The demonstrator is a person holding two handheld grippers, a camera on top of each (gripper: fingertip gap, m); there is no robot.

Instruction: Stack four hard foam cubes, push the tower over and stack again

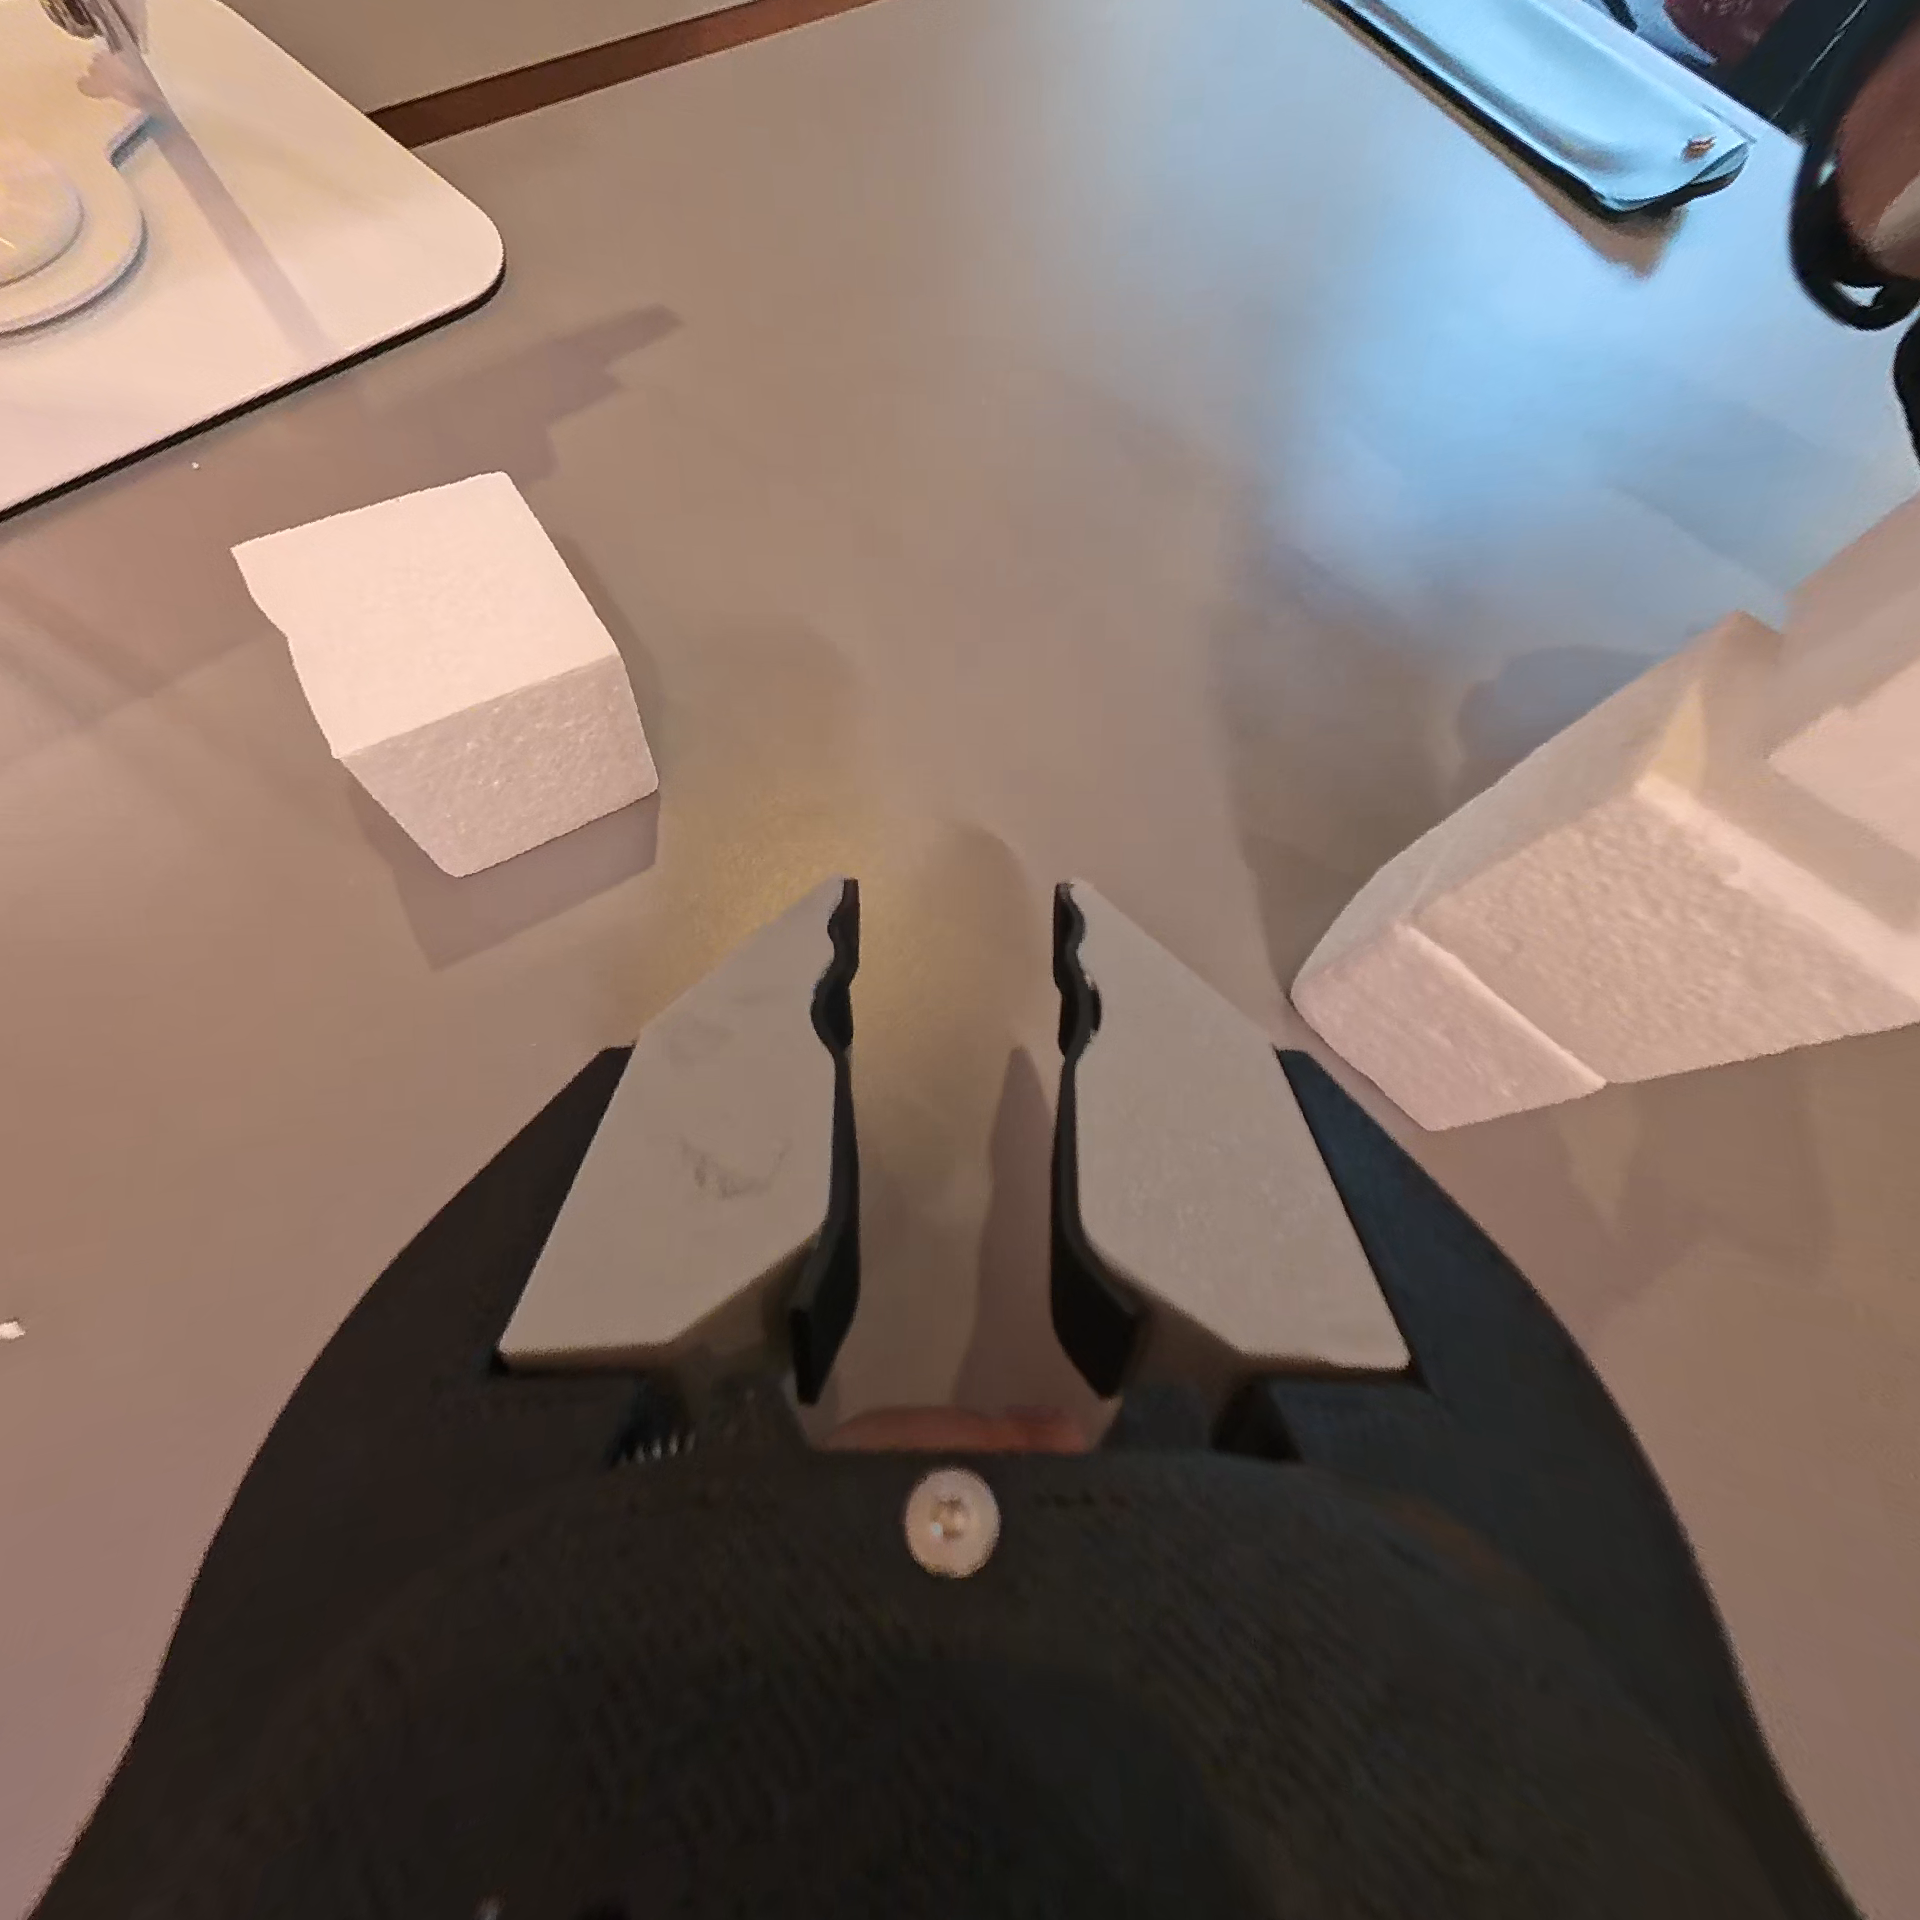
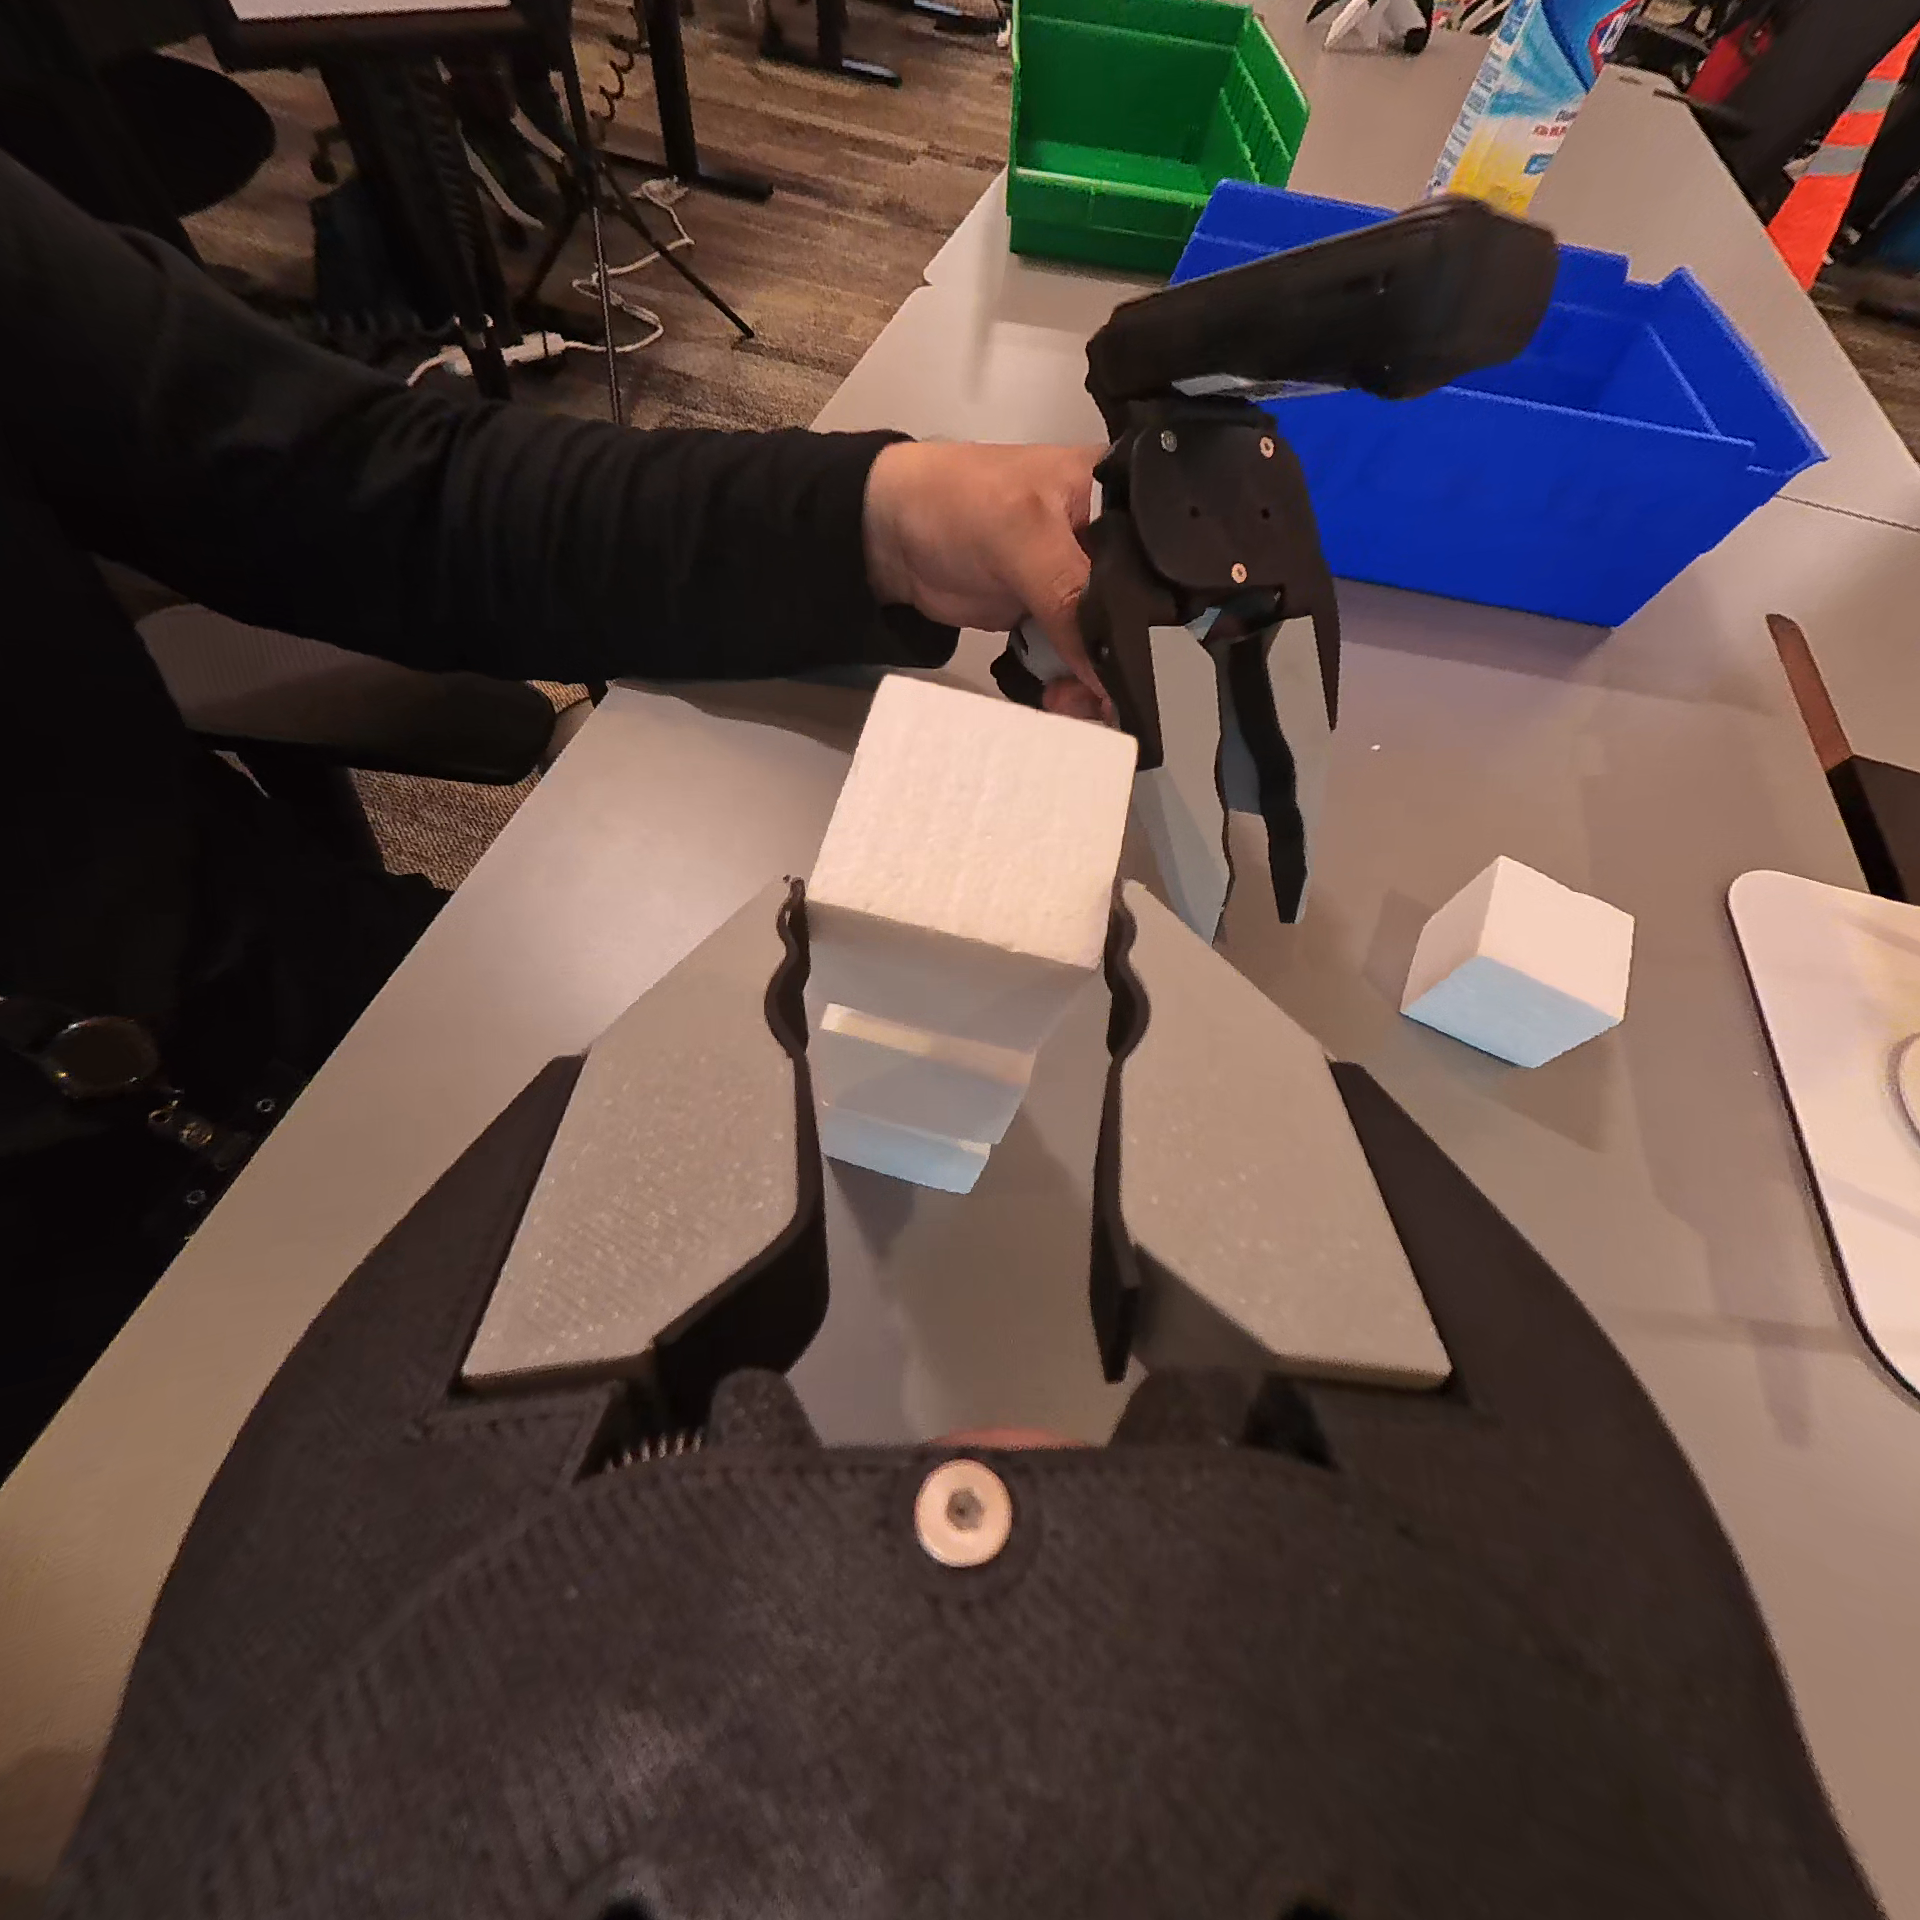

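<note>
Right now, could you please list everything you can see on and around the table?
Stacked cubes: three, white, between the right tool's fingers.
Loose cube: one, white, on the table right of the stack.
Mat: one, white, right edge.
Blue bin: one, far side.
Green bin: one, behind the blue.
Carton: one, pale, far end.
Table: one, grey.
Hand: one, black-sleeved, holding the left tool.
Left tool: open, empty.
Right tool: flanks the top cube; grip unclear.

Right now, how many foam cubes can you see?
4. Three stand stacked: bottom cube, middle cube, and top cube, which the right gripper clasps. The loose cube sits on the table near the left gripper.
</note>
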